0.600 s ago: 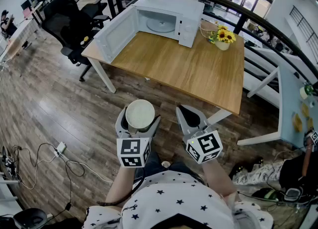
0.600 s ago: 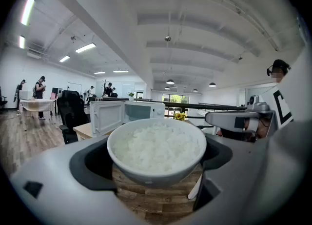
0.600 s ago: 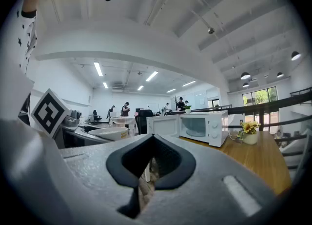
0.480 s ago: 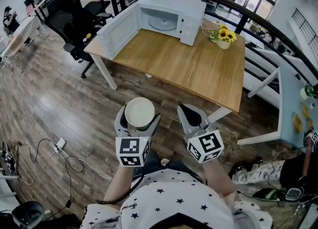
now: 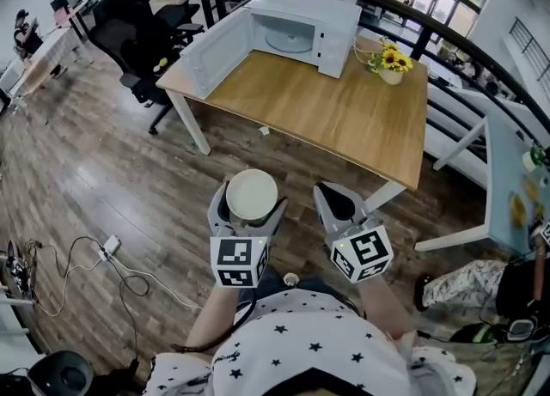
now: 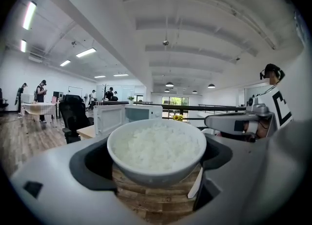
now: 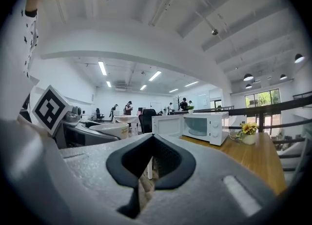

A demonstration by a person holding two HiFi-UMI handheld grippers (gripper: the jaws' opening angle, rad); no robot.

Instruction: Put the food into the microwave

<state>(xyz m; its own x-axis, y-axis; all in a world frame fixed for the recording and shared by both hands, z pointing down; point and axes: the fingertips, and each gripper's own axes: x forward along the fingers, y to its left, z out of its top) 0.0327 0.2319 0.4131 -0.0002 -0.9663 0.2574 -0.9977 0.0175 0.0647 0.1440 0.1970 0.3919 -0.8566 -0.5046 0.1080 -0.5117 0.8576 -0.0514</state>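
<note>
Two grippers are held above the floor, well apart from the open microwave [image 5: 296, 29] on the table [image 5: 344, 119]: the left gripper [image 5: 249, 203] pinches the bowl of rice [image 6: 156, 151], and the right gripper [image 5: 333, 201] has its jaws pressed together.

The pale wooden worktop [image 5: 326, 124] stands on a dark plank floor [image 5: 94, 171]. At its far end sits a white microwave [image 5: 322, 29], its door [image 5: 213, 49] swung open to the left. A small pot of sunflowers [image 5: 389, 64] stands just beside the microwave, on the right.
</note>
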